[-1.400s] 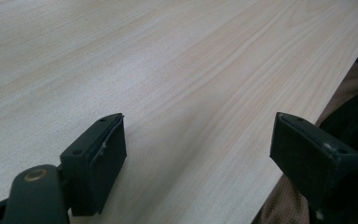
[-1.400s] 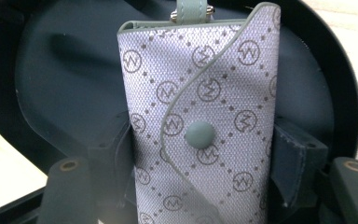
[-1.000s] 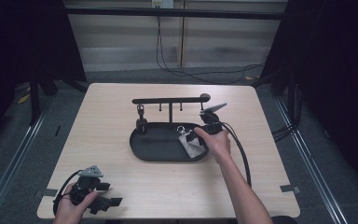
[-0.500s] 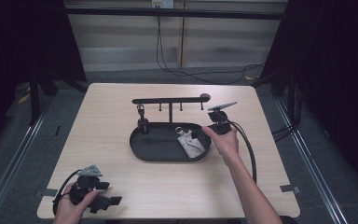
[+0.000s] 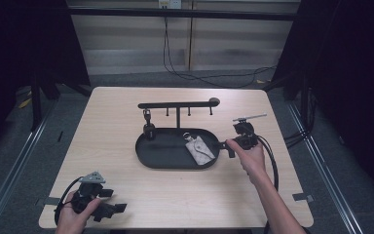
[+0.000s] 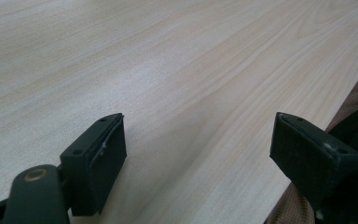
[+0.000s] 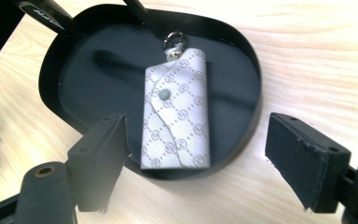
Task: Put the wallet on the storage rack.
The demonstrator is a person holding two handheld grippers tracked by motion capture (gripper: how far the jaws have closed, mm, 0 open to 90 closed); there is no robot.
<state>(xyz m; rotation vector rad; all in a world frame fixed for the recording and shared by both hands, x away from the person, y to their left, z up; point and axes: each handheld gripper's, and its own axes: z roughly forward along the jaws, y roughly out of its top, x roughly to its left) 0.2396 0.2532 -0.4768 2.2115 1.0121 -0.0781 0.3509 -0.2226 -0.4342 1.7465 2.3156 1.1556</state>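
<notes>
**Key pouch lying in tray; both claws empty**

The black oval tray [image 5: 165,158] sits near the middle of the bench [image 5: 102,131] and serves as the reference point; a patterned white key pouch [image 7: 177,109] lies flat inside it, toward its right end, flap snapped shut and metal ring [image 7: 174,38] pointing to the tray's far rim; a black hook rack [image 5: 177,105] rises from the tray's far side, with a small dark item [image 5: 149,129] hanging at its left end.

The right claw [image 5: 231,146] is held just off the tray's right end, aimed at the pouch; its jaws stand wide apart and grip nothing; in the right gripper view the pouch lies between and beyond them, untouched.

The left claw [image 5: 119,208] rests well apart from the tray, at the bench's near left corner; its jaws are likewise spread, with bare wood between them in the left gripper view.
</notes>
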